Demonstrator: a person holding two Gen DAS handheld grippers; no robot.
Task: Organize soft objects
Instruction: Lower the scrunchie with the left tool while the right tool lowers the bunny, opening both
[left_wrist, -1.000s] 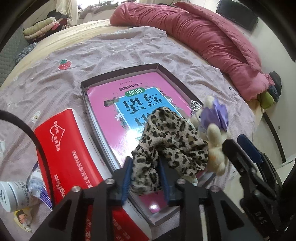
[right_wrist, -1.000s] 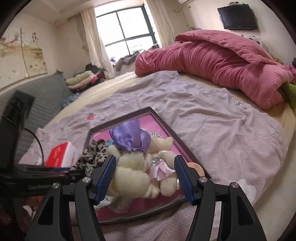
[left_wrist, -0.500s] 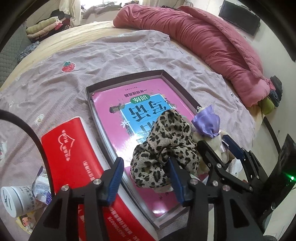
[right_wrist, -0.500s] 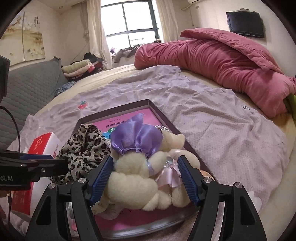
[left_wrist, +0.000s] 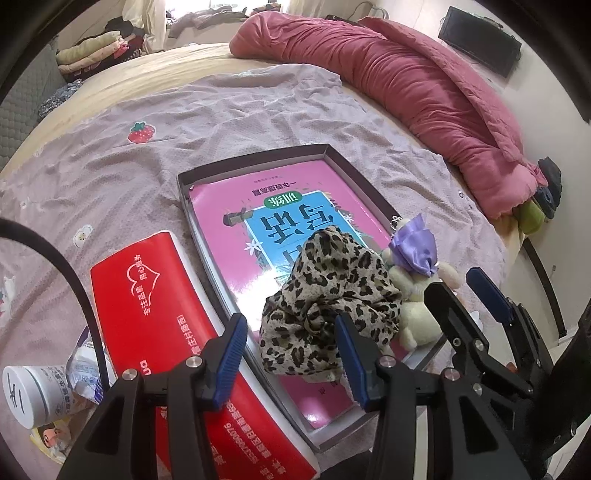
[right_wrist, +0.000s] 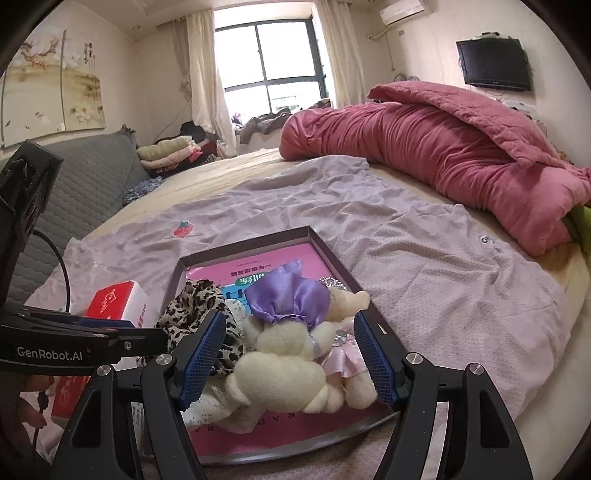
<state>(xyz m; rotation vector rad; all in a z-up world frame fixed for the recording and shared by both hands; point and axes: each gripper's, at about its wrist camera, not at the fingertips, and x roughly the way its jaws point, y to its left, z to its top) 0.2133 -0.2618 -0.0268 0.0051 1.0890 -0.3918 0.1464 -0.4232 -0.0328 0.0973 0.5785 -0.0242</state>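
Soft daylight enters through the large curtained window (right_wrist: 271, 70) at the far wall, its panes blown out to white. The room is evenly bright, with faint shadows. Both fisheye views bend strongly and darken to black at the corners. Detail is fairly sharp; the near black gripper arms look slightly soft.

"GenRobot.AI" stands in white on the left gripper (right_wrist: 74, 339) body; the red box (left_wrist: 155, 332) carries "7090076" among Chinese characters, while the pink book (left_wrist: 236, 229) shows only large Chinese characters
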